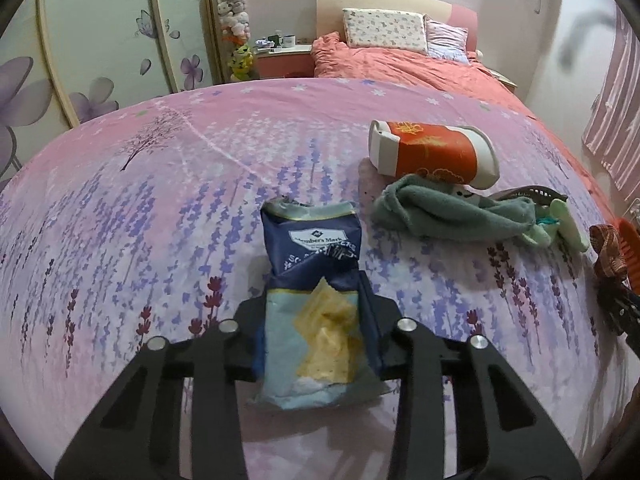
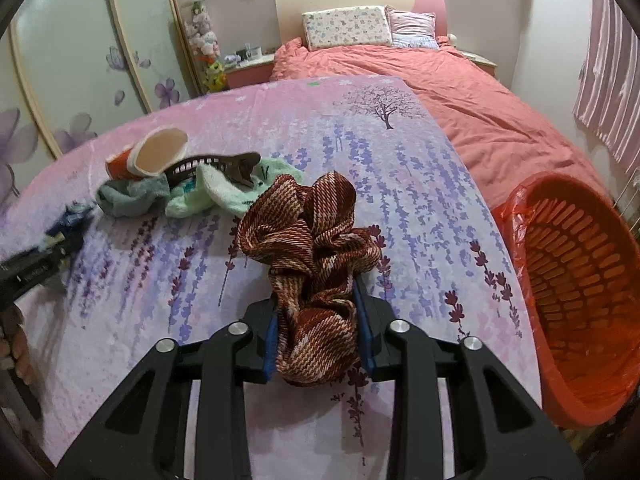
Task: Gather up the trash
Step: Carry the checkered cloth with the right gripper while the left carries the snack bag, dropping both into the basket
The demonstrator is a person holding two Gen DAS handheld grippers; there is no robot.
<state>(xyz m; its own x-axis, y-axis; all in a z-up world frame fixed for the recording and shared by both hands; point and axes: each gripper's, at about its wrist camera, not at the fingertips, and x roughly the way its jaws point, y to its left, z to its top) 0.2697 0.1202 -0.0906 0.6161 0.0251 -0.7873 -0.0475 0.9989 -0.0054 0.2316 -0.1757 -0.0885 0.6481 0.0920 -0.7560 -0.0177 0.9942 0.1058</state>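
Observation:
My left gripper (image 1: 318,332) is shut on a blue Member's Mark snack bag (image 1: 316,280), held above the pink flowered cloth (image 1: 160,200). My right gripper (image 2: 318,336) is shut on a red-brown striped scrunchie (image 2: 316,248) just above the cloth (image 2: 420,200). An orange and white paper cup (image 1: 432,152) lies on its side; it also shows in the right wrist view (image 2: 152,154). An orange trash basket (image 2: 580,280) with a red liner stands at the right of the table.
Grey-green and mint socks (image 1: 452,212) and a dark hair claw (image 2: 216,166) lie by the cup. The socks also show in the right wrist view (image 2: 224,192). A bed with a coral duvet (image 2: 460,92) lies behind. A wardrobe (image 1: 100,40) stands at the left.

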